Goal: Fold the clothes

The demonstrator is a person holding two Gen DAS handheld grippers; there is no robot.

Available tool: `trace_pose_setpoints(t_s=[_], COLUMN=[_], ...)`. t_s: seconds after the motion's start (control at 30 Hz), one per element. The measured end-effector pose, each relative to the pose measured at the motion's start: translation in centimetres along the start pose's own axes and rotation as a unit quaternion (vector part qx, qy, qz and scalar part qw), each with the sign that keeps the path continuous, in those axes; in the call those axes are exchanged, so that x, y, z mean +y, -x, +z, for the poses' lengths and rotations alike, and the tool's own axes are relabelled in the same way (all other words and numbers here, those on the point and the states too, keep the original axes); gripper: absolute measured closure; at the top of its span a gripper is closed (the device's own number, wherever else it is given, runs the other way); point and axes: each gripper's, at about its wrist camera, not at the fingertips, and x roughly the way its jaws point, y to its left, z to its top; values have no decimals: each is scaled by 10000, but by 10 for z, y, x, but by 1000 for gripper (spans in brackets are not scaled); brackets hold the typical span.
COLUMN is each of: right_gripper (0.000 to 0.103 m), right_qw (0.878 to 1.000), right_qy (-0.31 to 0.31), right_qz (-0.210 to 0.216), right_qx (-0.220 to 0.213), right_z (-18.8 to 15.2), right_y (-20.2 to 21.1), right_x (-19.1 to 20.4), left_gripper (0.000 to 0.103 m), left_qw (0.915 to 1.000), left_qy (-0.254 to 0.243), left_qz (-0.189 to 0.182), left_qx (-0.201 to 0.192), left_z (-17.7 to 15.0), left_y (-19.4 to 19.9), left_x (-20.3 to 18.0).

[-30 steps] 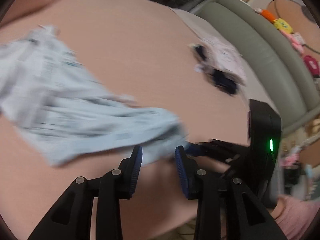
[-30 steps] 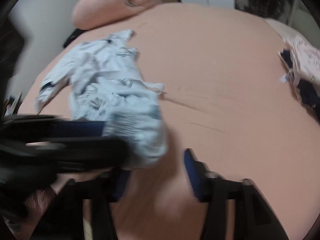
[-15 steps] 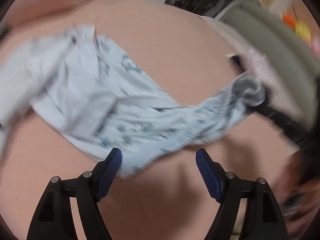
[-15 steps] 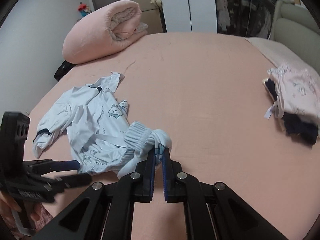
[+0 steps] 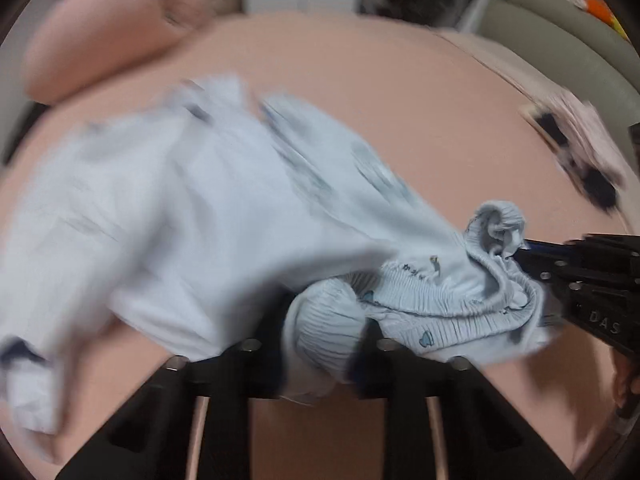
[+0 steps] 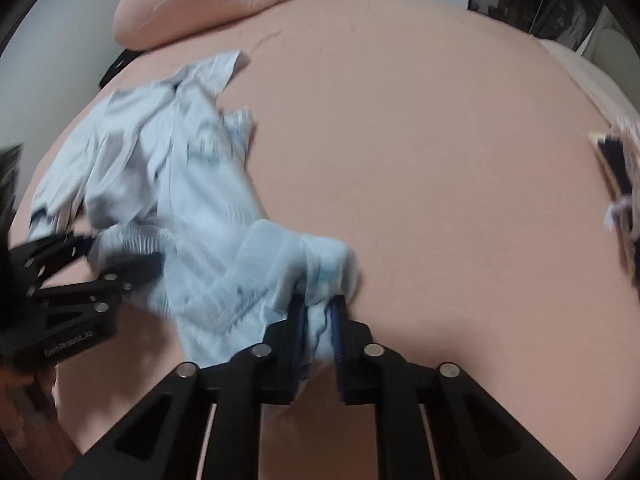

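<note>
Left tool (image 5: pixel 324 344): closing on pale-blue garment (image 5: pixel 192 216) waistband, to spread it.
Right tool (image 6: pixel 316 320): clamps other waistband end.

**Pale blue on pink**

The garment (image 6: pixel 188 184) is pale blue with small darker blue prints, blurred here, perhaps cartoon figures. The bedsheet (image 6: pixel 420 160) is salmon pink, like the rolled quilt (image 6: pixel 192 4). Both grippers are black with blue pads (image 6: pixel 337 332).

Bare pink bedsheet (image 6: pixel 420 152) lies open ahead; rolled quilt (image 6: pixel 192 4) (far end) and folded clothes (image 6: pixel 618 184) flank it.
</note>
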Motion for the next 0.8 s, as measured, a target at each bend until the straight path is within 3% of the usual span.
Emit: trace_pose_setpoints(t_s=[0.03, 0.2, 0.33, 0.43, 0.53, 0.6, 0.67, 0.73, 0.8], right_gripper=[95, 96, 96, 97, 97, 97, 97, 97, 96], right_qw=[9999, 9972, 9883, 9781, 9679, 9650, 9709, 9790, 9832], right_qy=[50, 570, 989, 1107, 1292, 1299, 1289, 1281, 1334], right_qz=[-50, 316, 527, 851, 834, 715, 753, 831, 908], right_qx=[-124, -356, -1034, -1542, -1986, -2164, -1872, -1352, -853], right_z=[13, 100, 163, 183, 176, 166, 157, 146, 135], right_y=[1, 13, 55, 103, 143, 156, 148, 130, 110], right_x=[7, 74, 144, 171, 186, 186, 179, 166, 163], left_gripper=[94, 95, 95, 95, 92, 92, 90, 90, 90], left_qw=[9996, 9914, 9709, 9550, 9458, 9642, 9772, 9786, 9804], left_qy=[179, 788, 1191, 1465, 1329, 1481, 1369, 1302, 1463], left_qz=[193, 1027, 2038, 2519, 2896, 2083, 1486, 1466, 1211], left_qx=[-108, -163, -395, -560, -633, -712, -653, -619, -522], left_z=[8, 46, 60, 60, 49, 35, 23, 12, 6], left_y=[7, 36, 91, 131, 152, 155, 151, 147, 138], left_x=[16, 129, 218, 251, 254, 246, 229, 221, 214])
